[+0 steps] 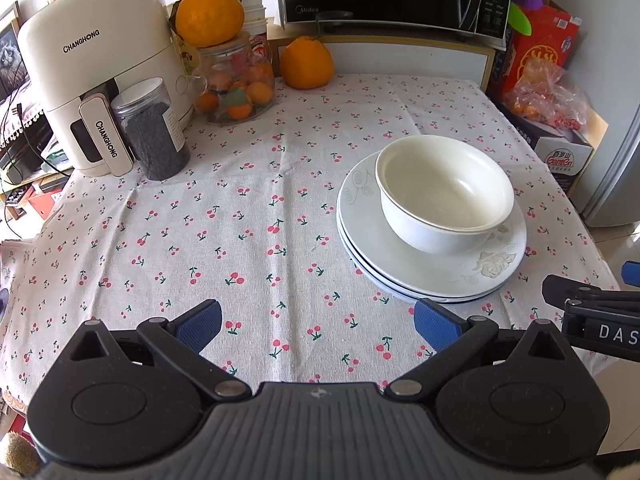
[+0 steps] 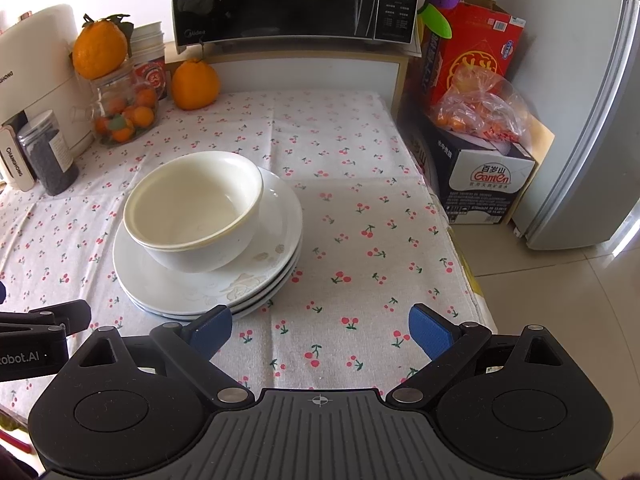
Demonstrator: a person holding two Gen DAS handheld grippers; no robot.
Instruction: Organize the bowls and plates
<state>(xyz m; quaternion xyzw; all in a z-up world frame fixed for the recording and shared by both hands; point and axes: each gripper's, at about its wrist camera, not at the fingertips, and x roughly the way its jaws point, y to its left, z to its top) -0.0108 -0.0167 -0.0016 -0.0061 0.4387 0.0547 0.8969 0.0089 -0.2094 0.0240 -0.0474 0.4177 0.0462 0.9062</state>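
Left hand-held gripper (image 1: 318,326) spread empty, right hand-held gripper (image 2: 320,330) likewise, bowls (image 1: 446,194) upright on plates (image 1: 424,276)

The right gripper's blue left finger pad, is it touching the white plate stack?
Cannot tell. In the right wrist view the pad overlaps the stack's near rim, but height above it is unclear.

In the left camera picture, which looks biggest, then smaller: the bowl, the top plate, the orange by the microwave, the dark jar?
1. Top plate
2. Bowl
3. Dark jar
4. Orange

The orange sits farther back, so its rank is unsure.
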